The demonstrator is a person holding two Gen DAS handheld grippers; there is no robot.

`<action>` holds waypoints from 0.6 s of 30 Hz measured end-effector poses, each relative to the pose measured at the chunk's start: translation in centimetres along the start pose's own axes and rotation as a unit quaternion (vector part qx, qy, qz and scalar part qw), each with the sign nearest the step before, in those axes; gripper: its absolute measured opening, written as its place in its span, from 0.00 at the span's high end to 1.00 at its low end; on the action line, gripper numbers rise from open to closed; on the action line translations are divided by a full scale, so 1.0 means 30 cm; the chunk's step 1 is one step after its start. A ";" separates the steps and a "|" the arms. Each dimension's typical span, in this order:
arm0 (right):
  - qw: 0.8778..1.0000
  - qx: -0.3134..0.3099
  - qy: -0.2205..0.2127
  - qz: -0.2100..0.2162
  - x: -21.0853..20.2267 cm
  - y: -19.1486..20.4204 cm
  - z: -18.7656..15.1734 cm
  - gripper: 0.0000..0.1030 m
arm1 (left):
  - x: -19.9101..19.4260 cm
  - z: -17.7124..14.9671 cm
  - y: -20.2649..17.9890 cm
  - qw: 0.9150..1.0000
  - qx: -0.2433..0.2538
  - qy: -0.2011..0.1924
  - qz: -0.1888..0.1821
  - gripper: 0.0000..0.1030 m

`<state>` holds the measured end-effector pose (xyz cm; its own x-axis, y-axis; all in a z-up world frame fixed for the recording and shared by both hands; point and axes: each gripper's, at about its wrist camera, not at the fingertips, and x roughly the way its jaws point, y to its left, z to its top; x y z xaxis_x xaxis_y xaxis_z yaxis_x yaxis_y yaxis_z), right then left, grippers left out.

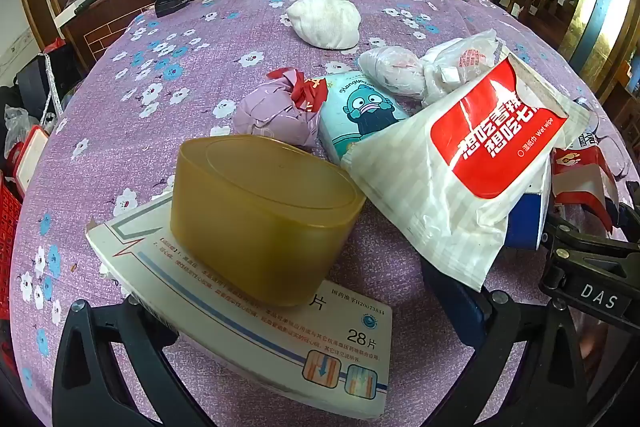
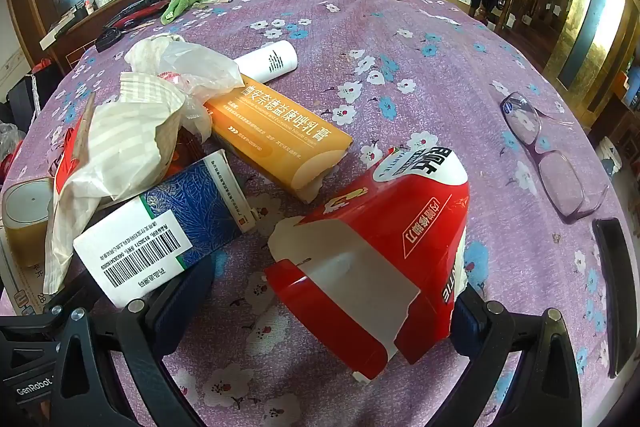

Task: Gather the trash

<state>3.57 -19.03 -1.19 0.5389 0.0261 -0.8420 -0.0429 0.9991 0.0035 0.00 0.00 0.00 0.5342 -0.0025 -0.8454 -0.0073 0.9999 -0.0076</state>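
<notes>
We hover over the pile with both jaws spread wide: left hand-held gripper [image 1: 288, 339] above the amber tub [image 1: 264, 215] and flat pill box [image 1: 256, 339], right hand-held gripper [image 2: 316, 323] straddling the torn red carton [image 2: 384, 251]. Nothing gathered yet, it seems (no bin in view); all the trash lies on the bench [image 2: 420, 39].

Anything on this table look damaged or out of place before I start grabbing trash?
Yes: the purple glasses lie among the litter at the right and look like a keeper. The red carton is torn open and lies on its side.
</notes>
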 end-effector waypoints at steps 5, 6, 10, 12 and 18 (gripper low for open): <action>1.000 -0.010 0.011 0.007 0.002 -0.005 0.012 0.00 | -0.014 -0.007 0.014 1.000 0.002 -0.002 -0.005 0.00; 1.000 -0.011 0.022 0.013 -0.002 -0.012 0.013 0.00 | -0.030 -0.011 0.024 1.000 0.001 -0.007 -0.006 0.00; 0.999 -0.009 0.010 0.029 -0.070 -0.042 -0.008 0.00 | -0.132 -0.044 0.063 0.999 0.017 -0.041 -0.011 0.00; 0.999 -0.017 0.001 0.032 -0.119 -0.058 -0.036 0.00 | -0.168 -0.060 0.070 0.998 0.027 -0.048 -0.010 0.00; 0.998 -0.024 -0.049 0.039 -0.285 -0.072 -0.141 0.00 | -0.286 -0.147 0.101 0.995 0.029 -0.091 -0.021 0.00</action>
<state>-4.51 -21.56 3.73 0.6114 0.1090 -0.7838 -0.1261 0.9912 0.0395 -8.33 3.00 4.89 0.6779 -0.0483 -0.7336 0.0645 0.9979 -0.0060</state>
